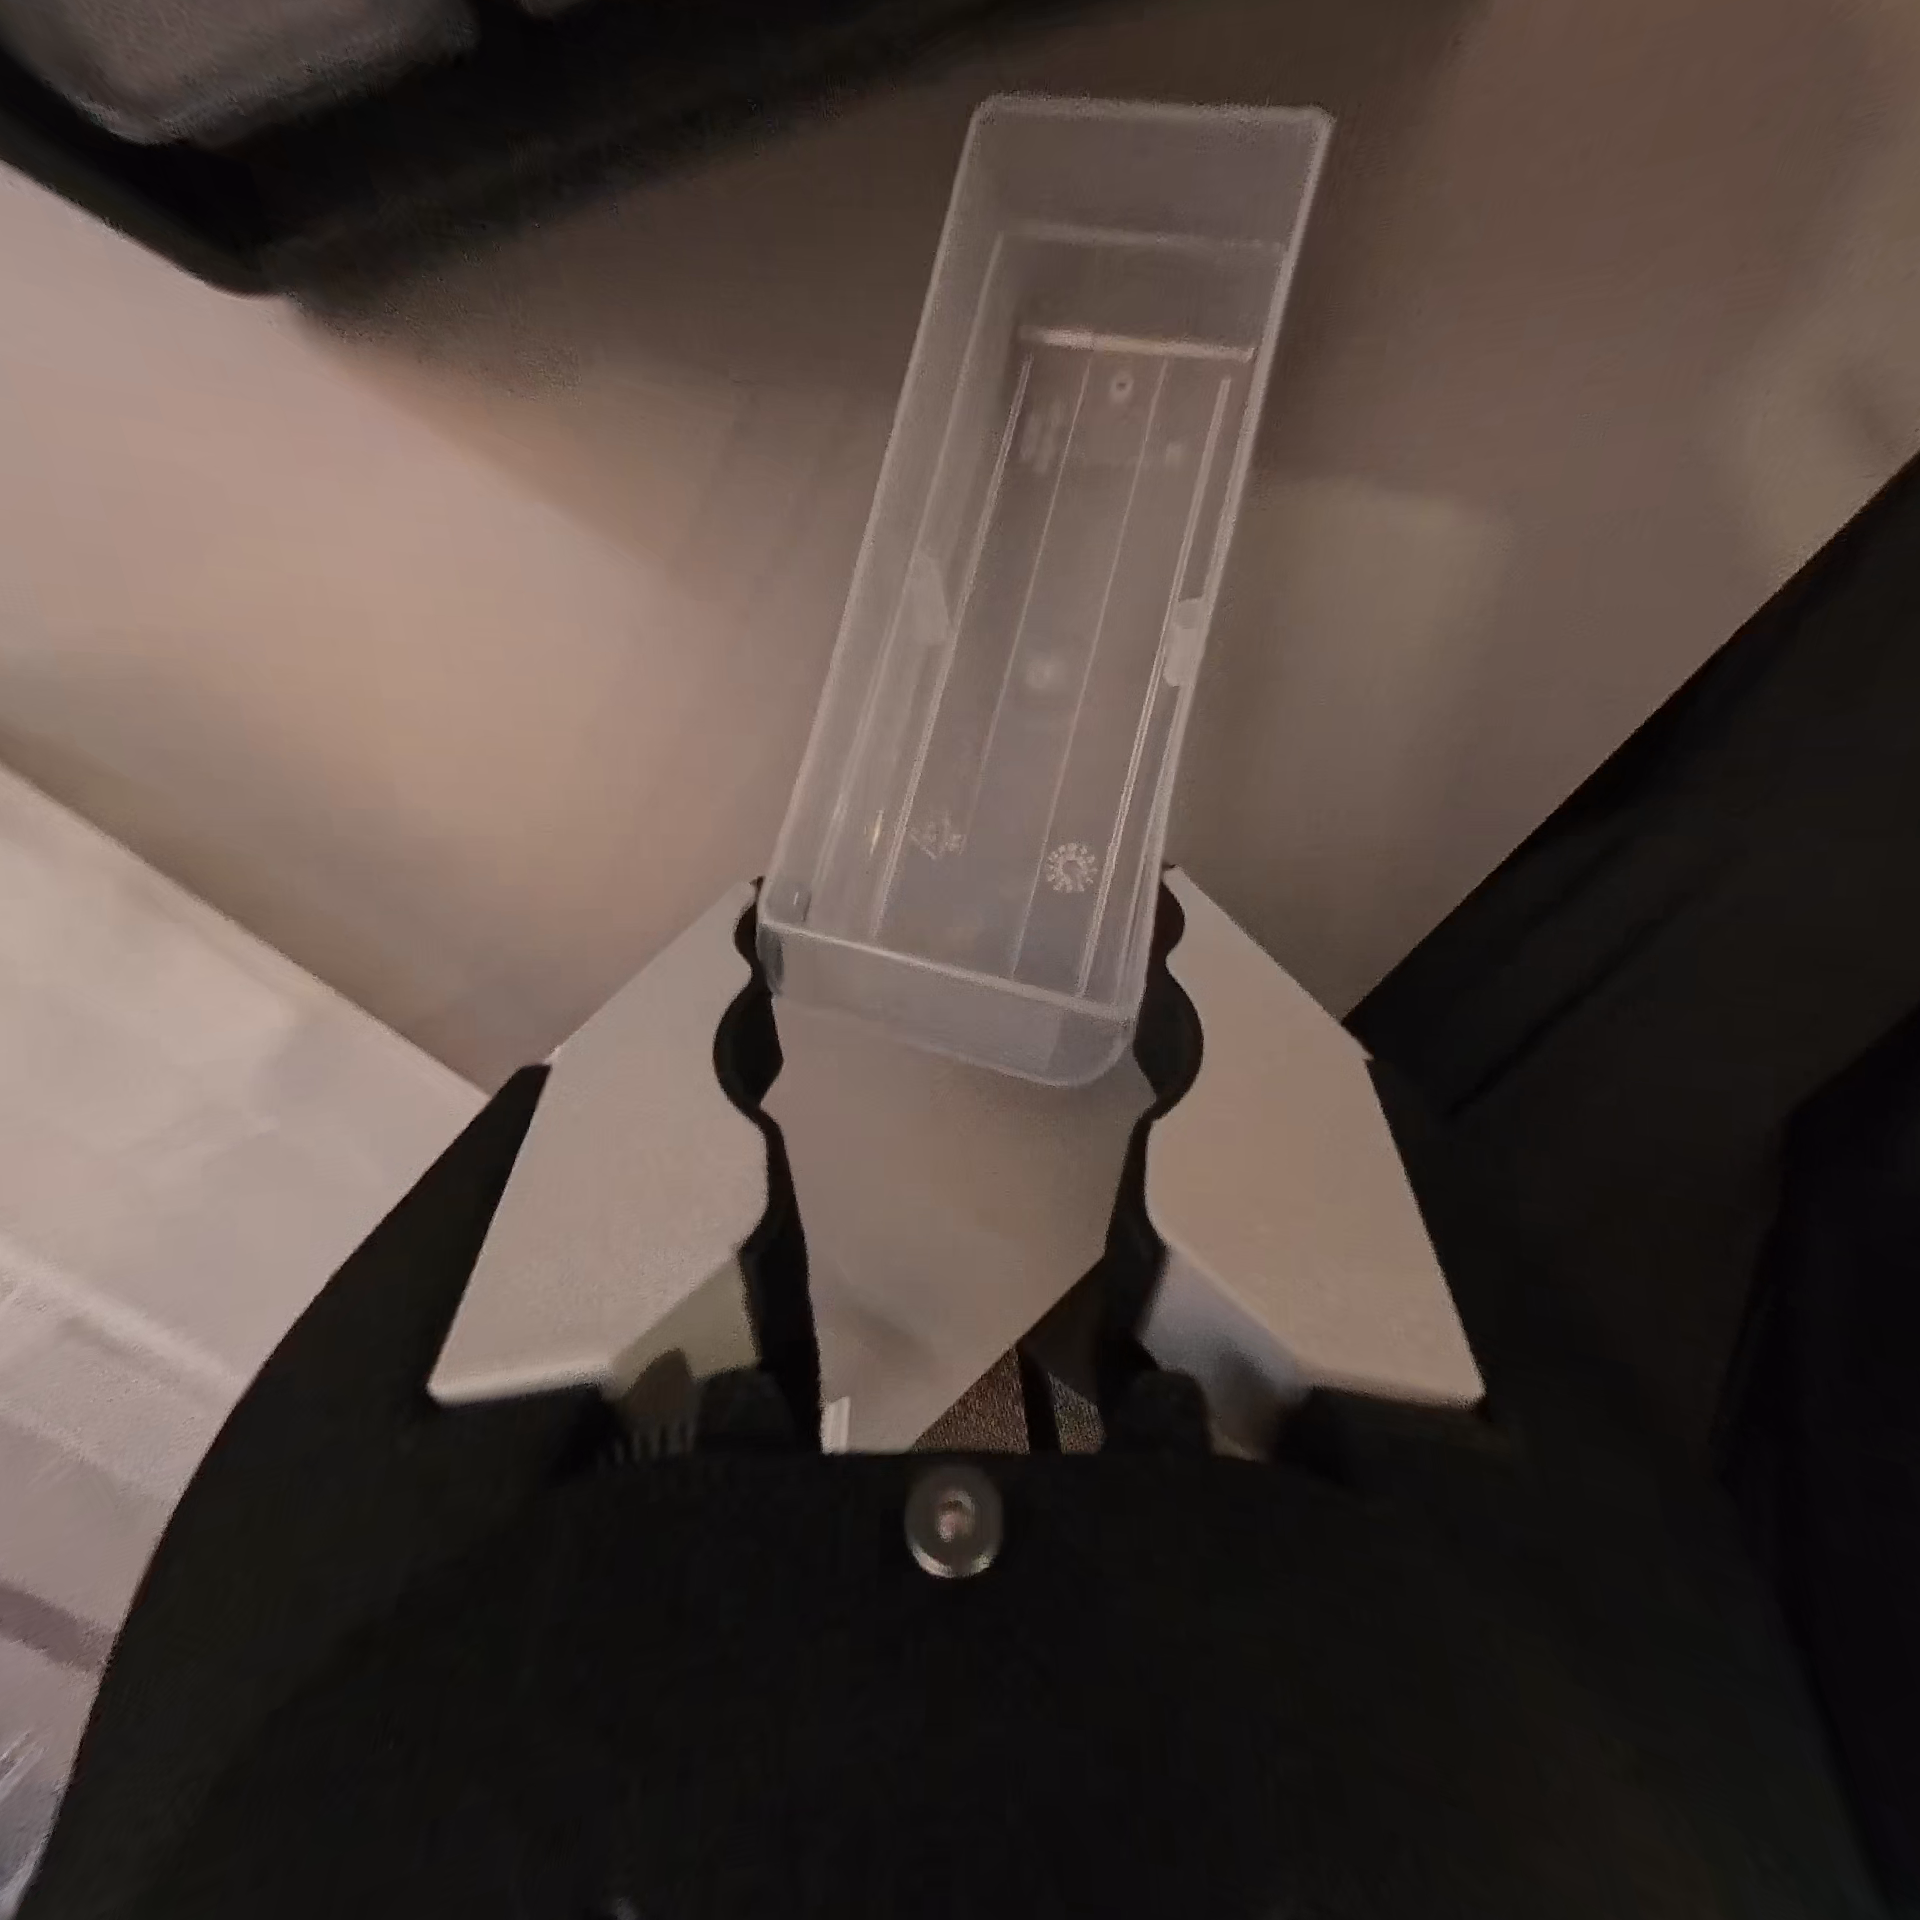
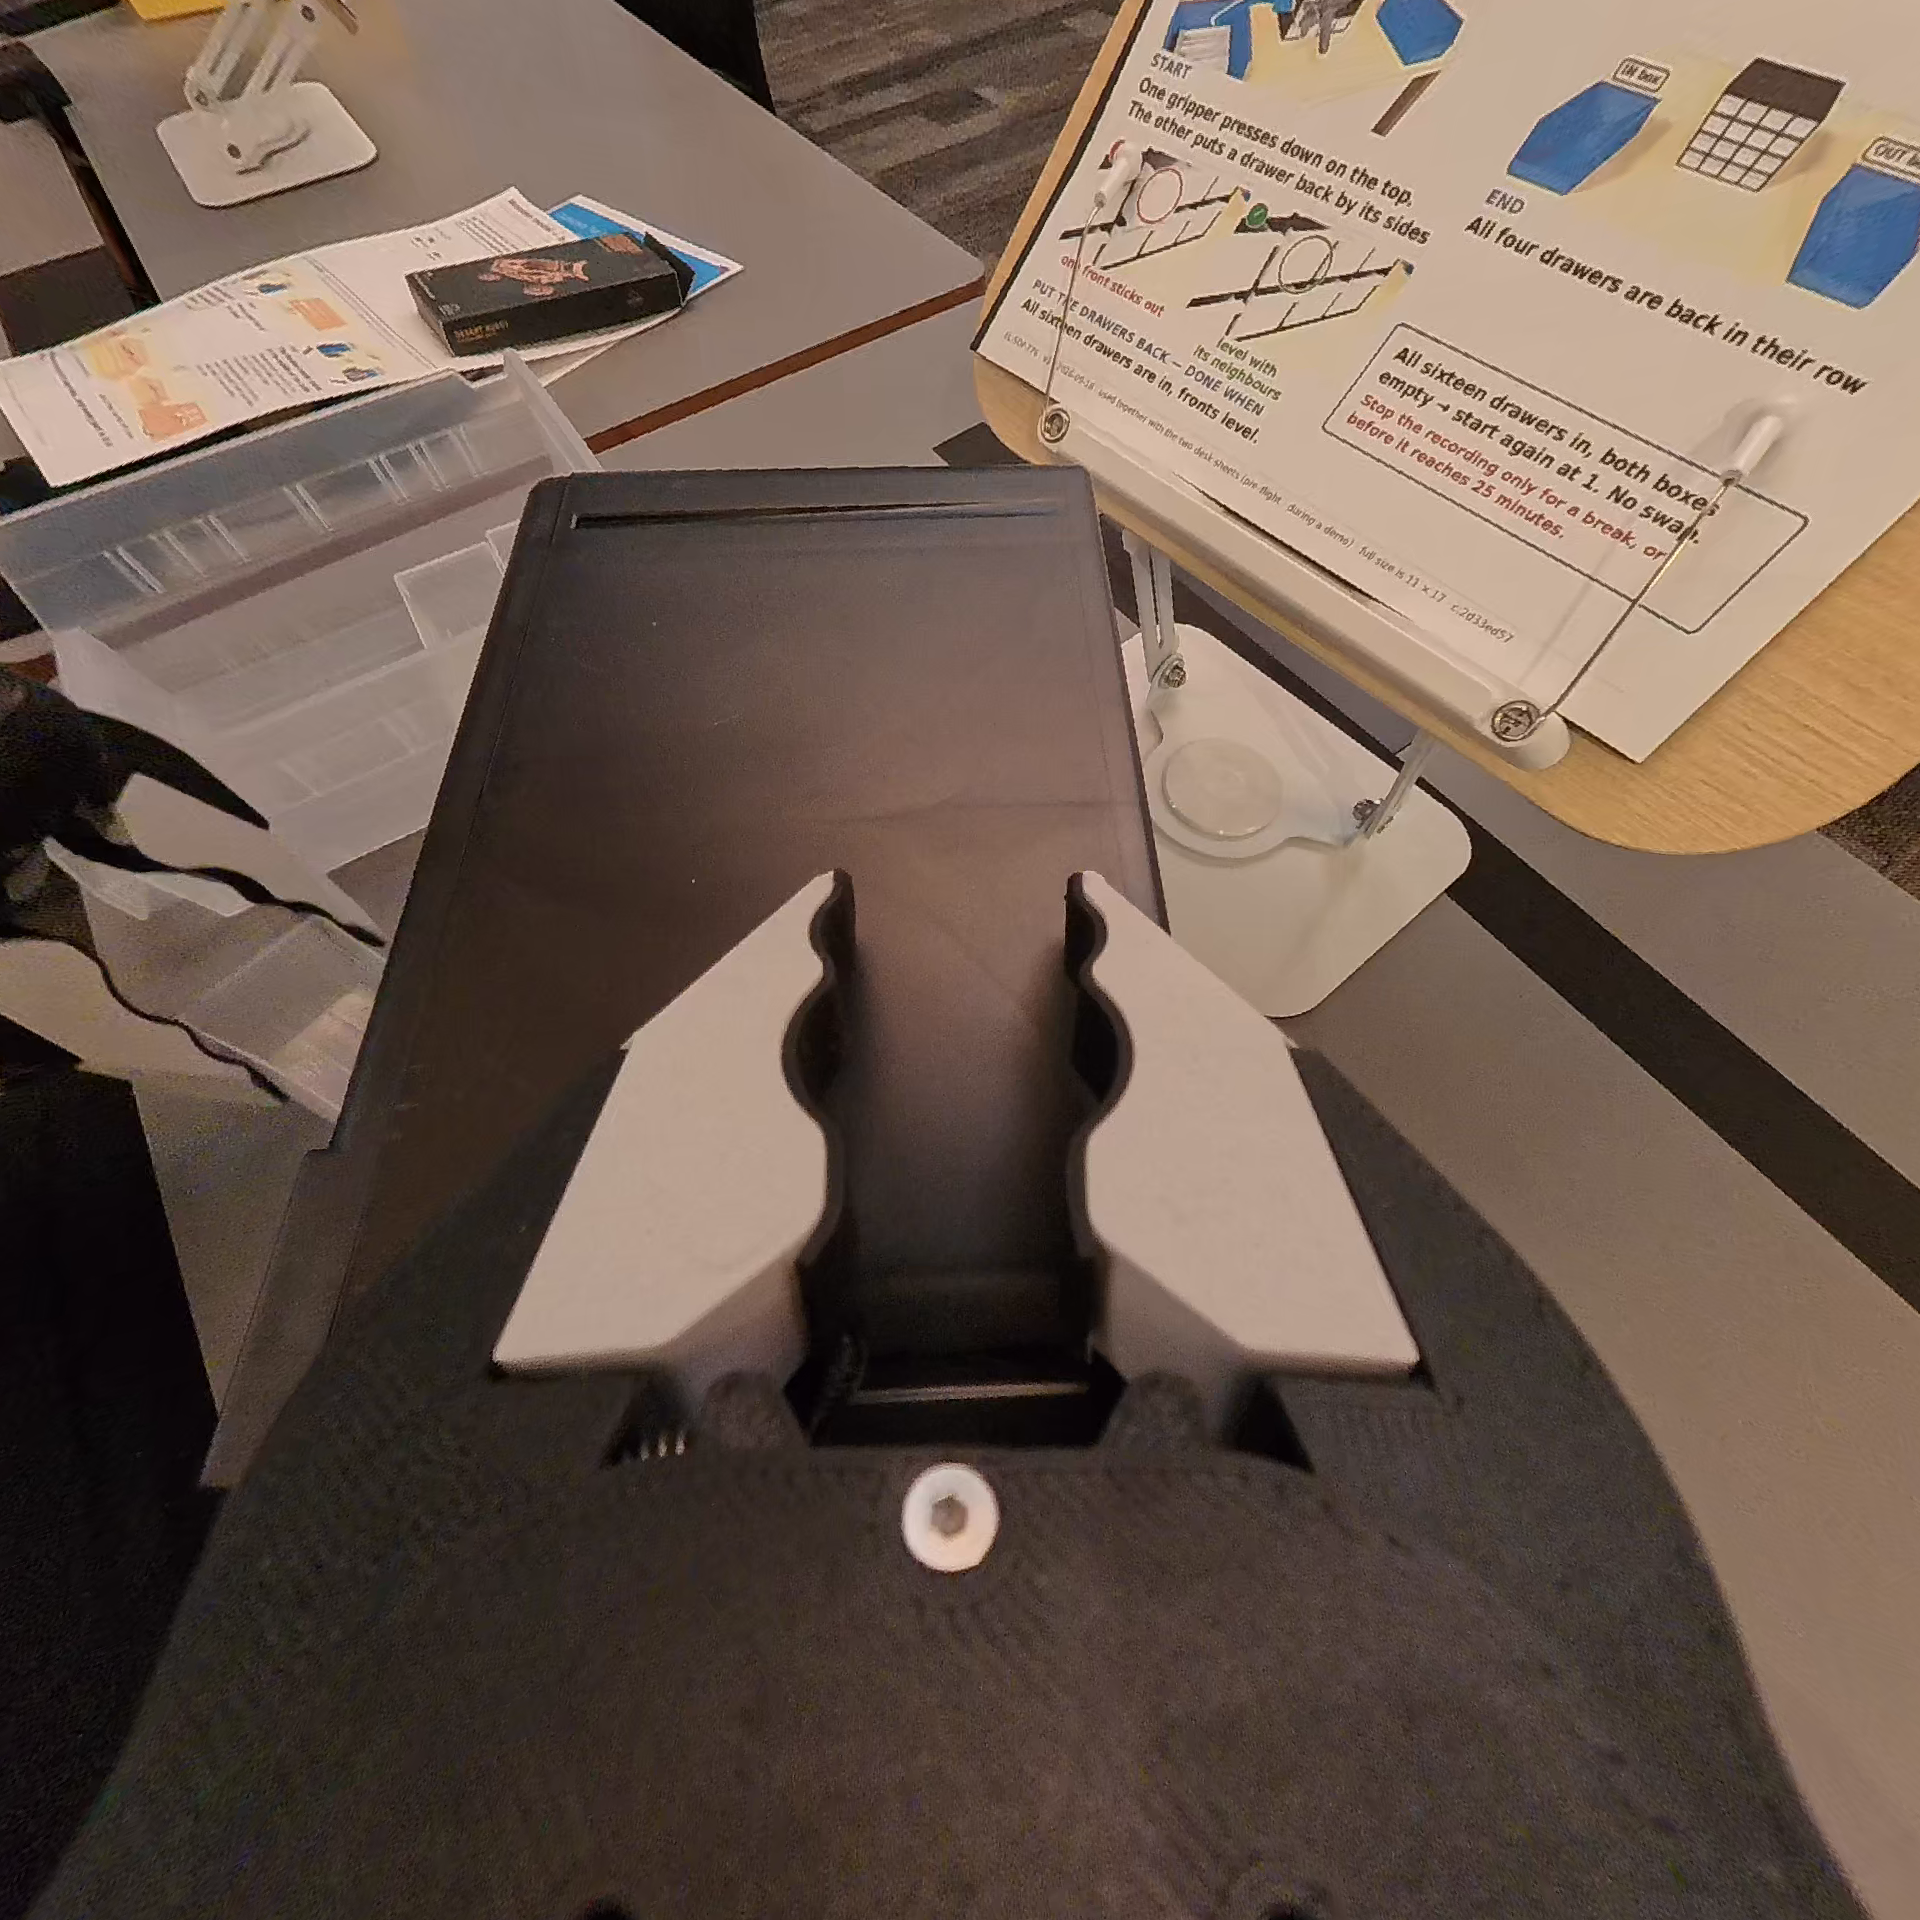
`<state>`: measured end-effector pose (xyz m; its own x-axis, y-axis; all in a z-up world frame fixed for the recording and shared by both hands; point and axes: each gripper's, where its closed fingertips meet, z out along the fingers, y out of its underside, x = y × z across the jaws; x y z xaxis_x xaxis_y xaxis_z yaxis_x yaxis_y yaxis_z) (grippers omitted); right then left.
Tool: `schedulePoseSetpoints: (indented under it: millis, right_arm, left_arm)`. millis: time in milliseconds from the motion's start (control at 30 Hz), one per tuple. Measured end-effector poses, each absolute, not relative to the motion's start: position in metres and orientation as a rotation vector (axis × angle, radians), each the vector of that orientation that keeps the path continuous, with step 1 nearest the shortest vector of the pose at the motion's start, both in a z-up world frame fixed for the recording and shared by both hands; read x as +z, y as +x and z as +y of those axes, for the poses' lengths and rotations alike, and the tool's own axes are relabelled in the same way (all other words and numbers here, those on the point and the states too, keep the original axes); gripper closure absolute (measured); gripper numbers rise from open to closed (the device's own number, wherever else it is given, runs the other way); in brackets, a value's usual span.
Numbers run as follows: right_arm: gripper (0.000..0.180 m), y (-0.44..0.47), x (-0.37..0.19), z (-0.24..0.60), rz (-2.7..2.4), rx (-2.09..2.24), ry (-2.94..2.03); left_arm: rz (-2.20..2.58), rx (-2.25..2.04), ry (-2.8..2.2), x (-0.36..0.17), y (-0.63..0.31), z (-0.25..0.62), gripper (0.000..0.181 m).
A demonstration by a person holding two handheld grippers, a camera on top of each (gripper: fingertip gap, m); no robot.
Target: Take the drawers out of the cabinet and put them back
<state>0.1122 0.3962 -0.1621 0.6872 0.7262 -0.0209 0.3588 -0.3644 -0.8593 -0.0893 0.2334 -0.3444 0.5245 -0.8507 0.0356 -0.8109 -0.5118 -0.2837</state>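
Clamped between the left gripper's [image 1: 961, 987] fingers by its near end, a clear drawer [image 1: 1049, 582] hangs above the table [image 1: 416, 582], while the right gripper [image 2: 961, 904], jaws parted and empty, sits over the black cabinet's [image 2: 810, 665] top.

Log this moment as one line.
left gripper: shut on drawer, empty, in the air | right gripper: open, over cabinet top | phase: drawer out of cabinet
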Motion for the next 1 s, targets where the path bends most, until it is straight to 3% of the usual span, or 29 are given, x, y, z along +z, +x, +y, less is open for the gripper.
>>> schedulePoseSetpoints:
  millis: [300,1000]
  right_arm:
    - [0.140,0.112,-0.162,0.396,-0.834,0.506,-1.973]
    - [0.141,0.114,-0.161,0.396,-0.825,0.508,-1.959]
  left_arm:
    - [1.200,-0.197,-2.532,-0.296,-0.100,0.262,0.113]
    - [0.809,-0.138,-2.403,-0.310,-0.069,0.295,0.113]
